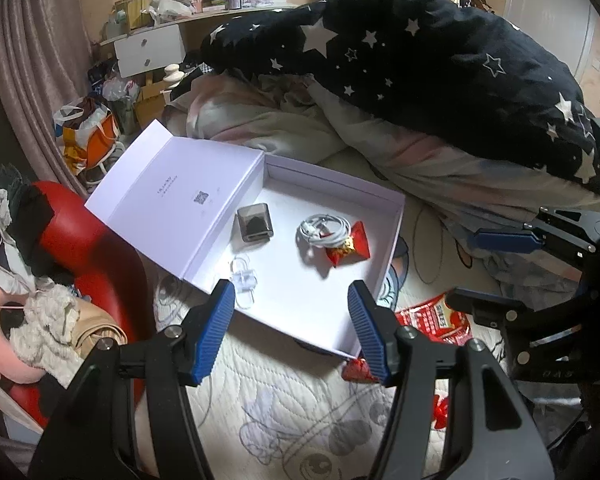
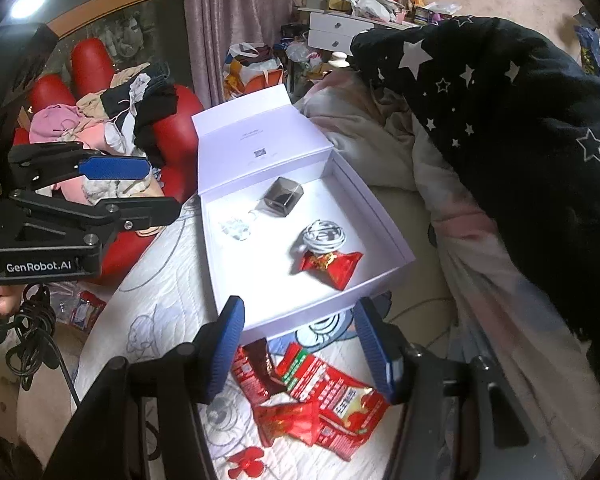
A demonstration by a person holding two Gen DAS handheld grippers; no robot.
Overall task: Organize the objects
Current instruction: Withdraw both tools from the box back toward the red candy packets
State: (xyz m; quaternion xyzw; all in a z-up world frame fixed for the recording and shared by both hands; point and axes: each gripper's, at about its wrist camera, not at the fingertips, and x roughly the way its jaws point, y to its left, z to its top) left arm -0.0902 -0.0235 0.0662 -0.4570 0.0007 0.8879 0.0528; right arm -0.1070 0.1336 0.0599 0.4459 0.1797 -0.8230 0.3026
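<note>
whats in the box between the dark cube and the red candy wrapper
A coiled white cable lies between the dark cube and the red candy wrapper, touching the wrapper; clearest in the right wrist view.

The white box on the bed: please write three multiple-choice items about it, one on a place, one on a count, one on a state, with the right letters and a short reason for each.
1. Where does the red candy wrapper in the white box lie?
A. against the coiled white cable
B. on the open lid
C. under the dark cube

2. How many red wrappers lie inside the box?
A. one
B. two
C. four

3. In what state is the box?
A. shut
B. open, lid folded back
C. upside down

Answers:
1 A: the wrapper touches the cable coil, apart from the dark cube.
2 A: only one is inside; the other red packets lie on the quilt outside.
3 B: the lid stands open behind the tray.
</note>
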